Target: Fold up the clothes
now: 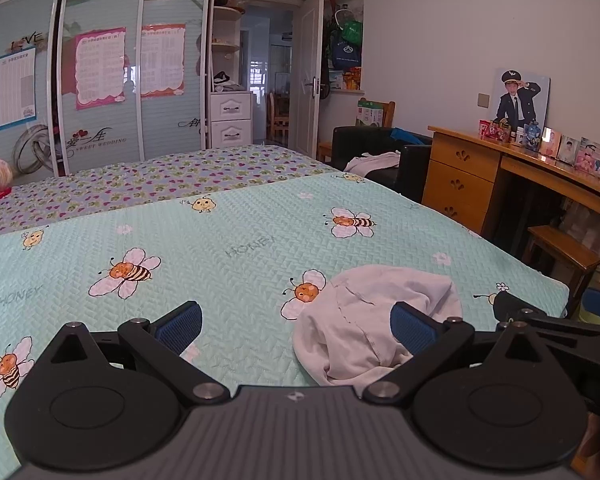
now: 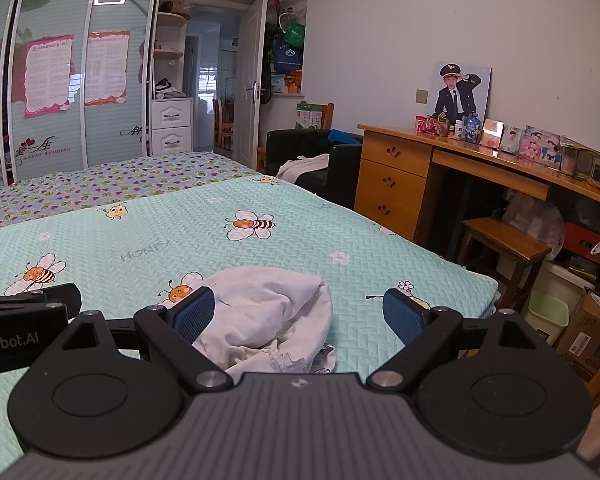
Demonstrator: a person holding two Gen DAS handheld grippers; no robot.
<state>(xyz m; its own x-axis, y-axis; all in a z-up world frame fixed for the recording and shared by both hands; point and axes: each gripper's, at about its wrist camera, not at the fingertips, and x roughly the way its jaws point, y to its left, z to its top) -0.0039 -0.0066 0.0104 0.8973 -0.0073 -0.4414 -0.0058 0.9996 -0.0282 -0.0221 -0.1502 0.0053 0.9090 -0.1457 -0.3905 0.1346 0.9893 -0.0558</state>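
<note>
A crumpled white garment [image 1: 374, 320] lies in a heap on the mint bee-print bedspread [image 1: 236, 248], near the bed's front right corner. My left gripper [image 1: 296, 326] is open and empty above the bed, with its right pad [image 1: 414, 330] in front of the garment. The garment also shows in the right wrist view [image 2: 266, 316]. My right gripper [image 2: 298, 314] is open and empty, with the garment between its pads and nearer the left pad [image 2: 194, 314]. The right gripper shows at the far right of the left wrist view [image 1: 540, 320].
The bedspread [image 2: 300, 248] ends at the right edge above a wooden stool [image 2: 504, 244] and desk [image 2: 440, 160]. A green bin [image 2: 548, 312] and cardboard boxes [image 2: 584, 336] stand on the floor. A black chair with clothes [image 2: 312, 160] is beyond the bed. A purple heart-print cover [image 1: 160, 180] lies farther back.
</note>
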